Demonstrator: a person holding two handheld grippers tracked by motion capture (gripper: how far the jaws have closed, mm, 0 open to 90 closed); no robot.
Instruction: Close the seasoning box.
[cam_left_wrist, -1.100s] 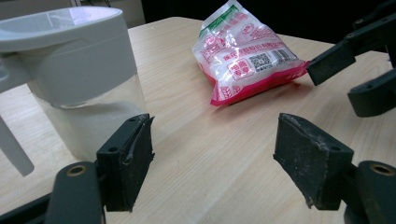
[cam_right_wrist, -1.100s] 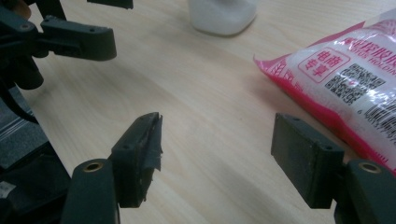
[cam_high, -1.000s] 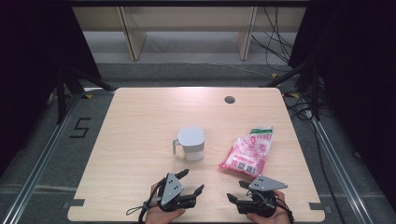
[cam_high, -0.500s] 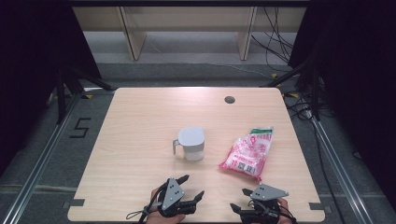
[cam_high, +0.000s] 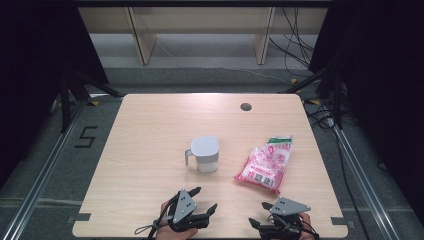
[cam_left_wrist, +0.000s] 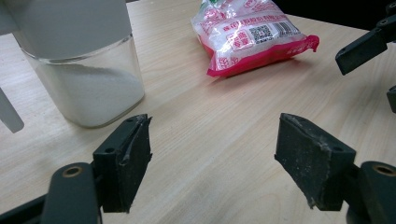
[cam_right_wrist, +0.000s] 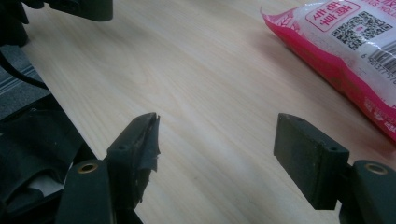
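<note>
A clear jug (cam_high: 206, 155) with a white lid and a side handle stands mid-table; in the left gripper view the jug (cam_left_wrist: 79, 60) holds white powder. To its right lies a pink and white plastic bag (cam_high: 265, 162), flat on the wood. My left gripper (cam_high: 205, 198) rests near the table's front edge, open, and nothing lies between its jaws (cam_left_wrist: 217, 158). My right gripper (cam_high: 259, 214) sits beside it at the front edge, open too, with bare table between the jaws (cam_right_wrist: 217, 158). The bag (cam_right_wrist: 355, 42) is just beyond and to the right of them.
The wooden table (cam_high: 150, 130) has a round cable hole (cam_high: 245, 106) at the back right. Black frame rails, cables and a shelf unit stand around and behind it. In the right gripper view, the table's near edge (cam_right_wrist: 56, 98) runs close on the left.
My right gripper has drawn back slightly toward the table's front edge. The left gripper, the jug and the bag have stayed where they were.
</note>
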